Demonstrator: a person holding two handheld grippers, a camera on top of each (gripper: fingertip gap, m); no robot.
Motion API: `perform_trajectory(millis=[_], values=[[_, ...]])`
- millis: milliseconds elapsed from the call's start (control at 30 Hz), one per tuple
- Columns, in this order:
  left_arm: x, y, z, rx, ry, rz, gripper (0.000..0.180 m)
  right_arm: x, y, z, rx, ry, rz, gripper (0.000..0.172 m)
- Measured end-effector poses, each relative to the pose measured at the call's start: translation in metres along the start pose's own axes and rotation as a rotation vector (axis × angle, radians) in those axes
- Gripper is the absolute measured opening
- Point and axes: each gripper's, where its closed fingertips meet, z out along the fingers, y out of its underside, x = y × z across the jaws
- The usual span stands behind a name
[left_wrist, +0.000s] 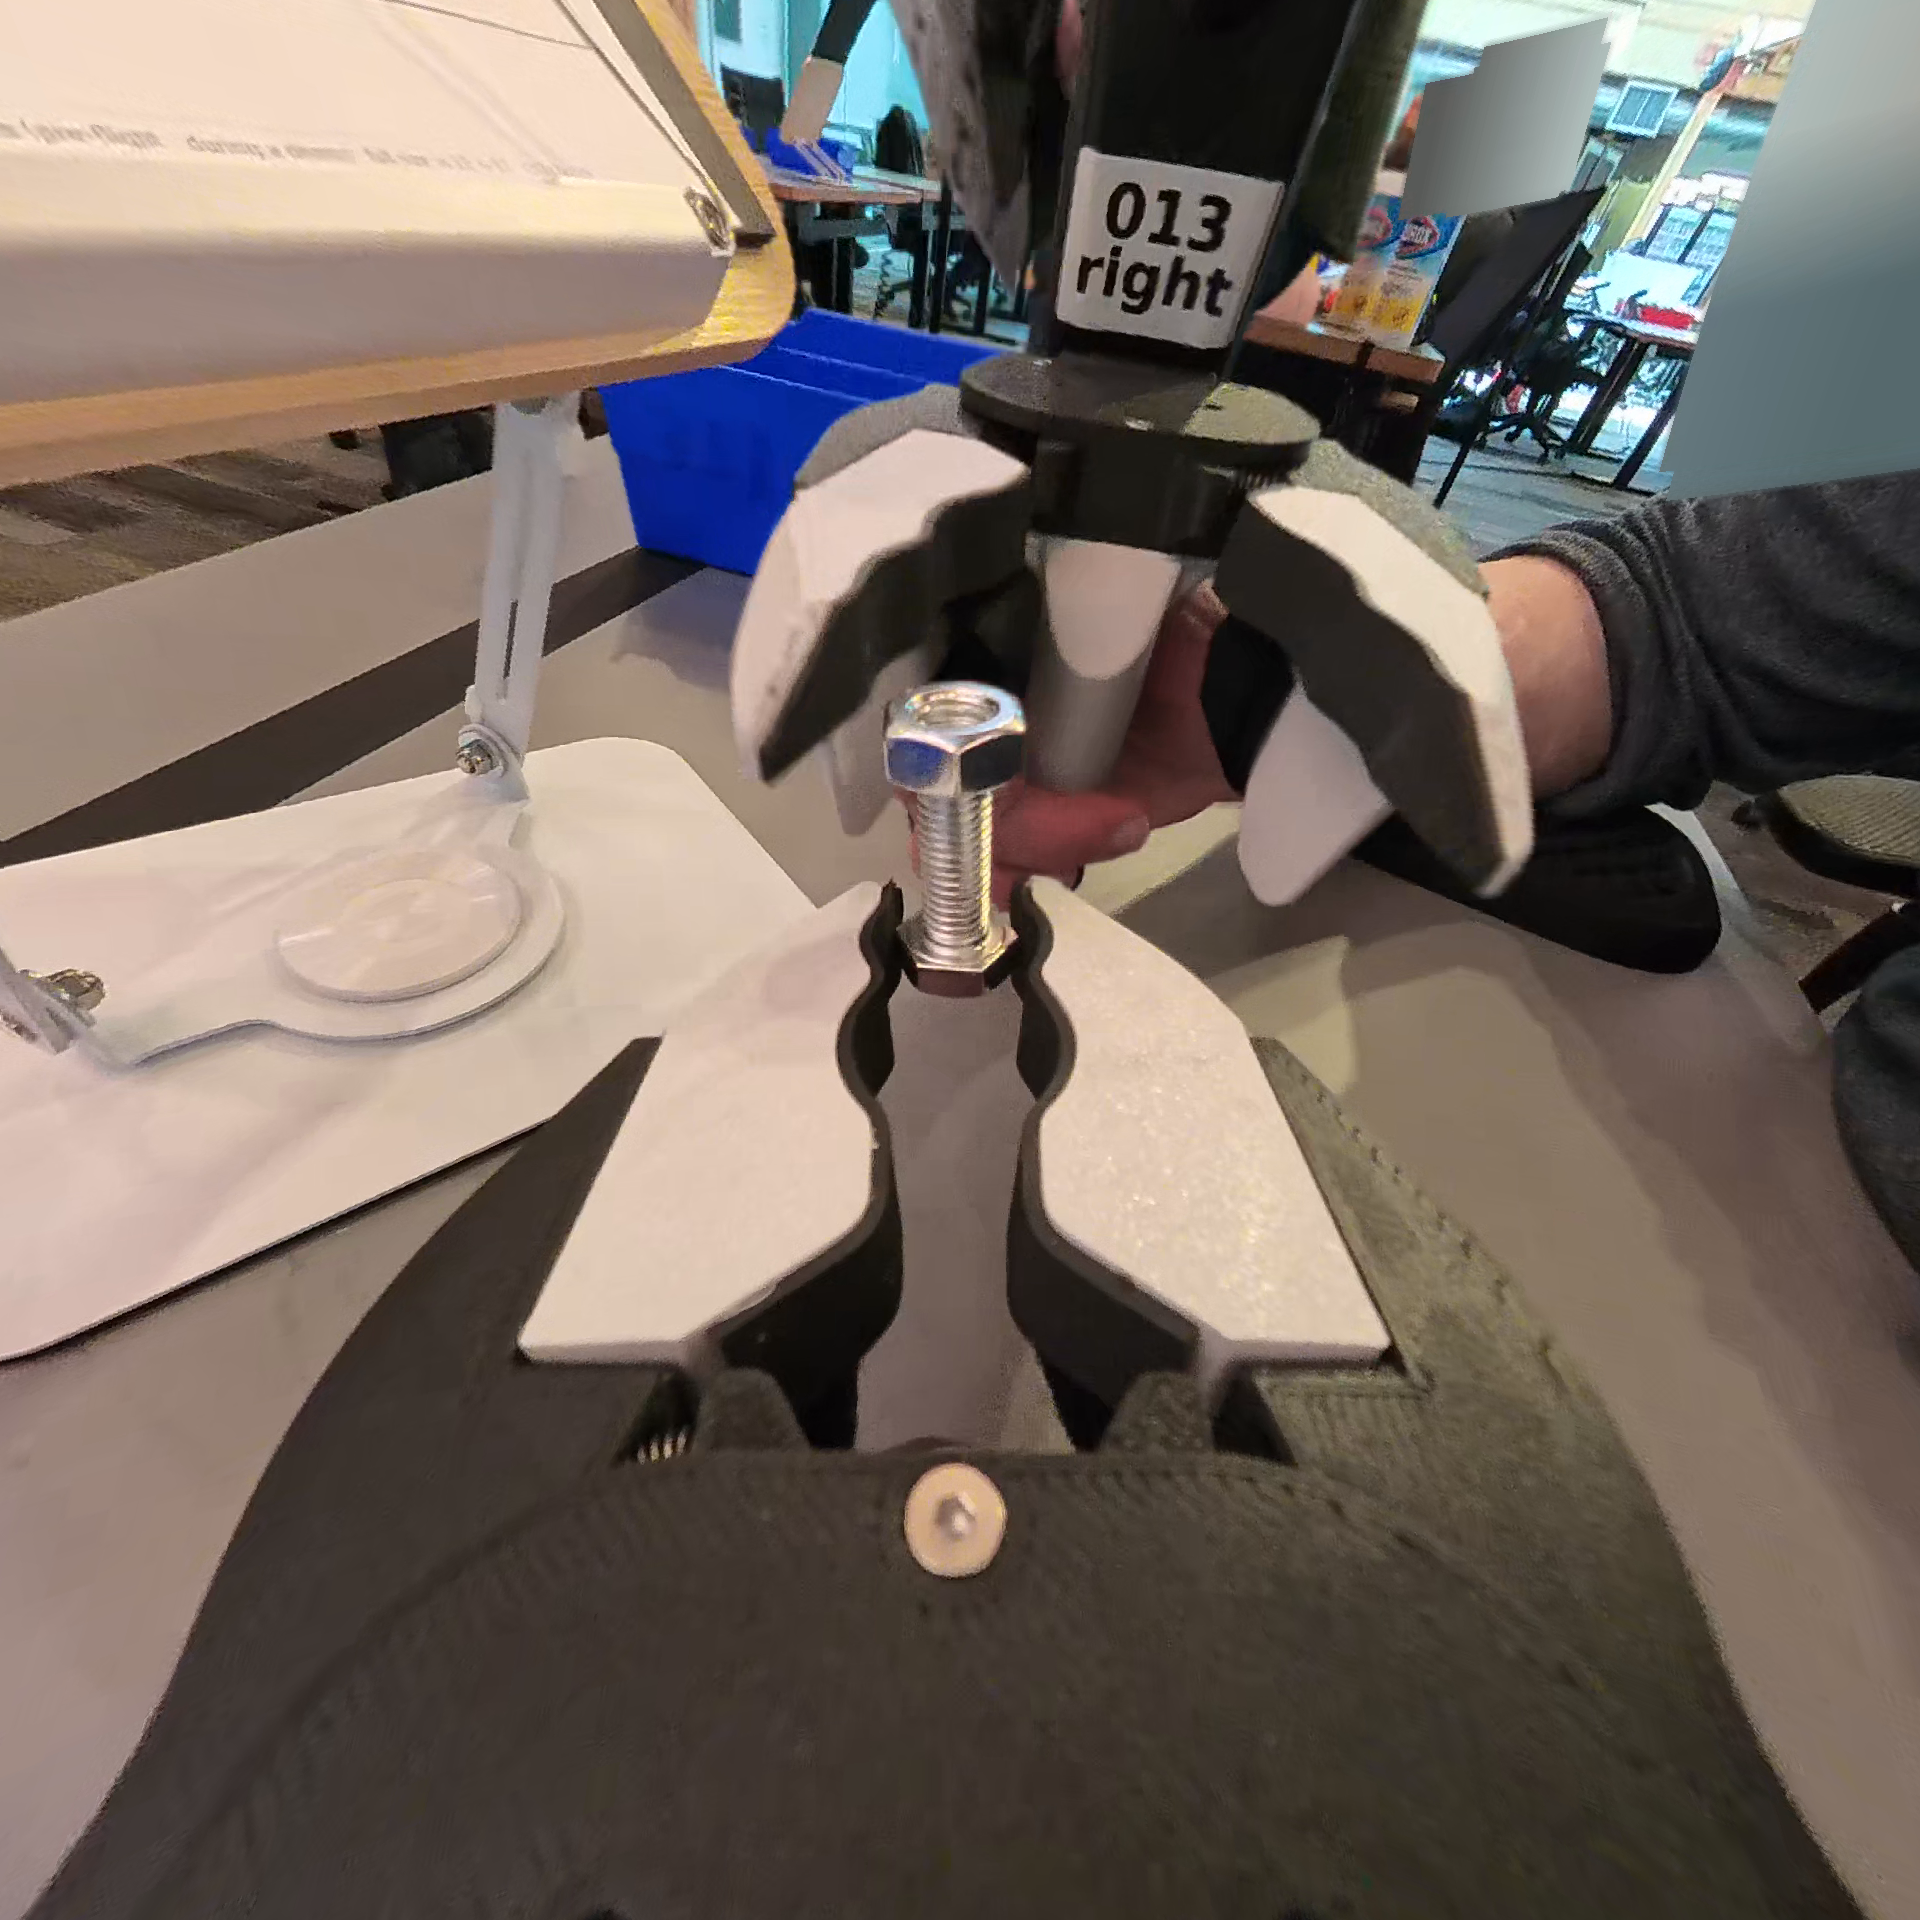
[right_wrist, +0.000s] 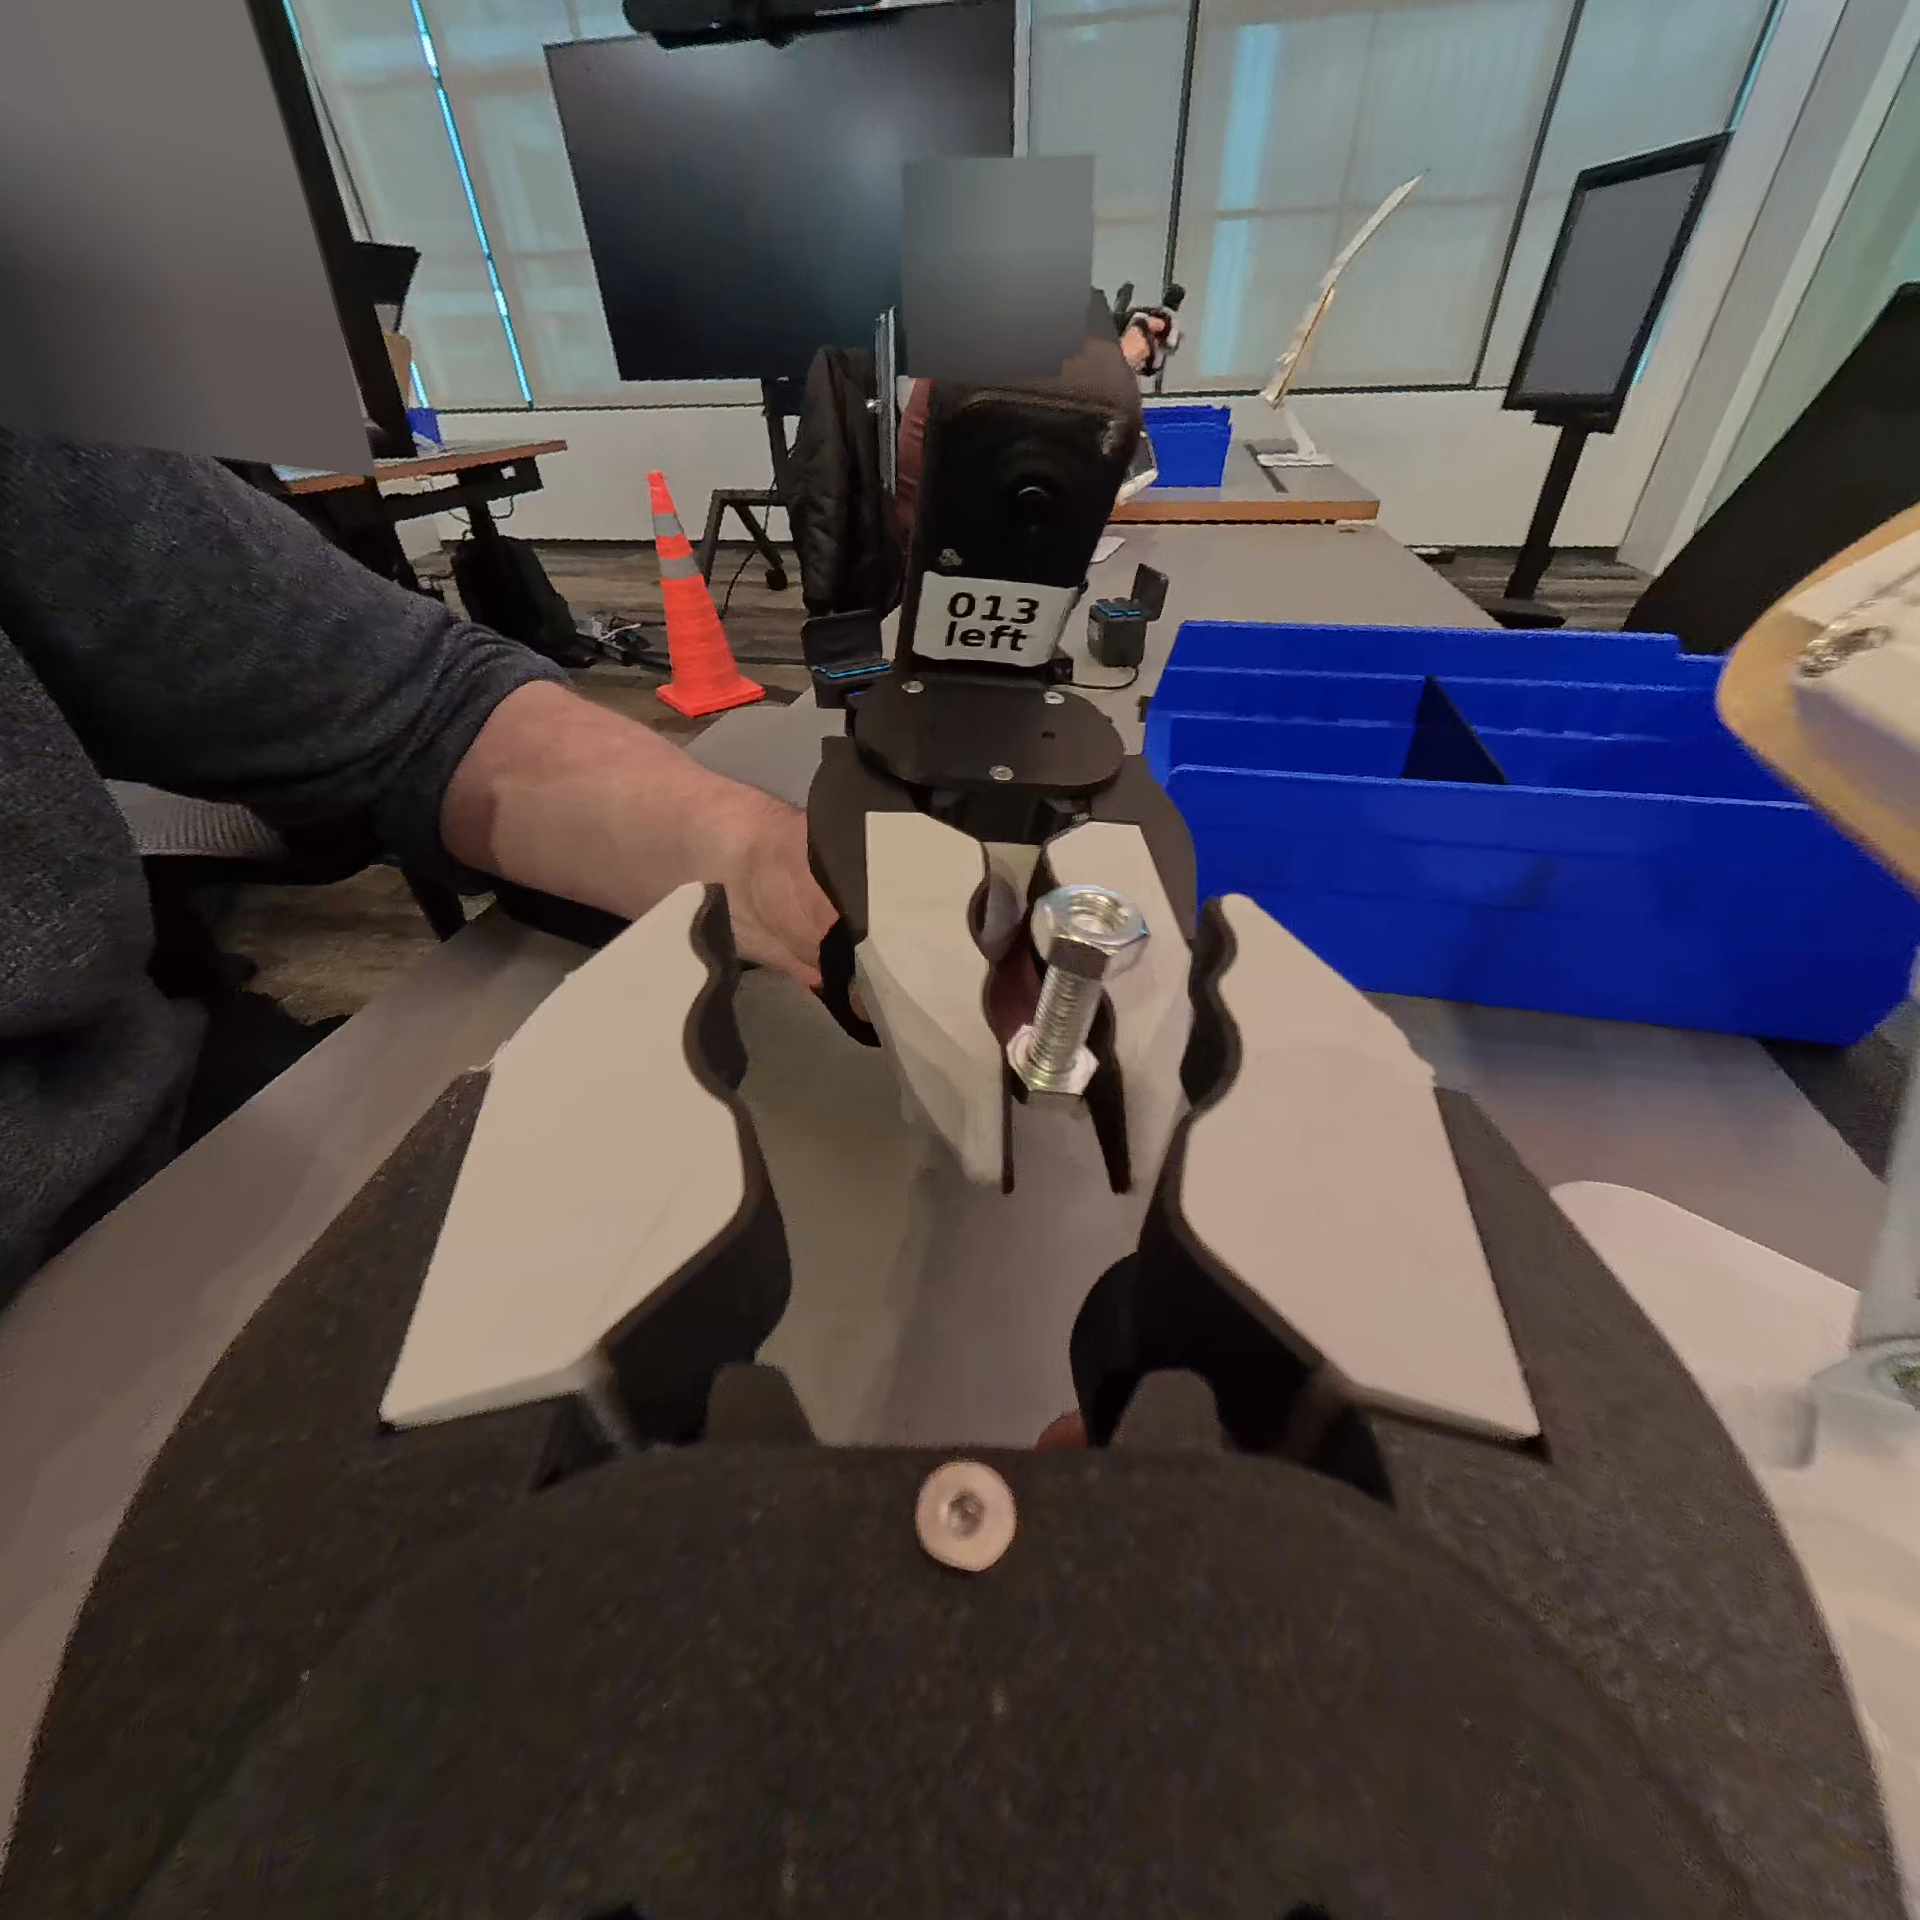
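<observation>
Two grippers are facing each other over a grey table (left_wrist: 1558, 1091). Blue ribbed plastic bin (right_wrist: 1558, 883) is sitting behind them, white metal stand (left_wrist: 312, 987) beside the left gripper (left_wrist: 954, 935). Left gripper is clamping the hex head of a shiny threaded steel bolt (left_wrist: 951, 862), jaws nearly closed, both notched pads pressing it. Bolt is standing upright with a hex nut (left_wrist: 954, 740) at its top. Right gripper (right_wrist: 966, 987) is hanging wide open, holding nothing, fingers straddling the bolt and apart from it. Bolt head underside is hidden; right fingers are looking blurred in the left view.
</observation>
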Motion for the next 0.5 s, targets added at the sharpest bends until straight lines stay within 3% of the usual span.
perform_trajectory(millis=[300, 367, 433, 500], values=[[-0.003, -0.007, -0.005, 0.038, -0.001, -0.031, 0.019, 0.002, -0.006, -0.016, 0.03, -0.031, 0.009, 0.065], [0.0, -0.008, -0.004, 0.044, 0.014, -0.033, 0.019, 0.001, -0.007, -0.013, 0.038, -0.025, 0.007, 0.065], [0.0, -0.01, -0.004, 0.043, 0.004, -0.019, 0.019, 0.003, -0.008, -0.009, 0.036, 0.01, -0.002, 0.078], [0.002, -0.01, -0.004, 0.048, 0.016, -0.016, 0.019, 0.004, -0.01, -0.008, 0.049, 0.023, -0.019, 0.075]])
